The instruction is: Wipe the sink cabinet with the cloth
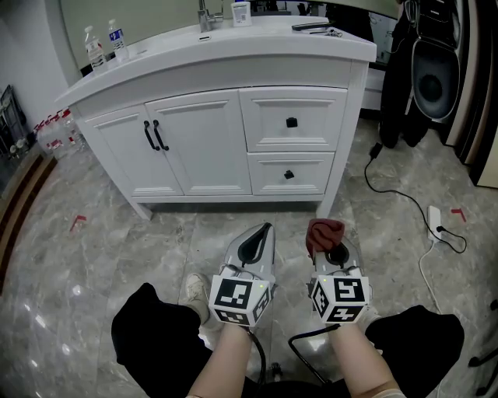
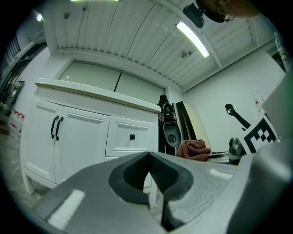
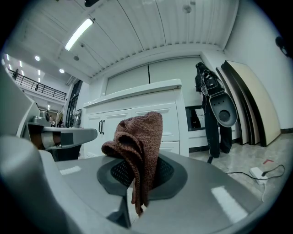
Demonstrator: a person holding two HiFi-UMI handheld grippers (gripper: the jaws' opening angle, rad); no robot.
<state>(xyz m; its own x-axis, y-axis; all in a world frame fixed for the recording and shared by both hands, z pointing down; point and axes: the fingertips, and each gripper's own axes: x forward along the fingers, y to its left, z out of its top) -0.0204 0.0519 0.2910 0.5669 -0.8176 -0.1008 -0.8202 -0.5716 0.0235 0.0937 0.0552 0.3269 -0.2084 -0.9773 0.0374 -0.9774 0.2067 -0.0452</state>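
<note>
The white sink cabinet stands ahead, with two doors on black handles and two drawers; it also shows as the cabinet and the cabinet in the gripper views. My right gripper is shut on a reddish-brown cloth, which sticks up bunched between its jaws as the cloth. My left gripper is shut with nothing in it, its pads meeting in the left gripper view. Both grippers hang low over the floor, short of the cabinet.
Two water bottles, a tap and small items lie on the counter. A dark bag and speaker stand at the right, with a white cable and plug on the marble floor. Packed bottles sit at the left.
</note>
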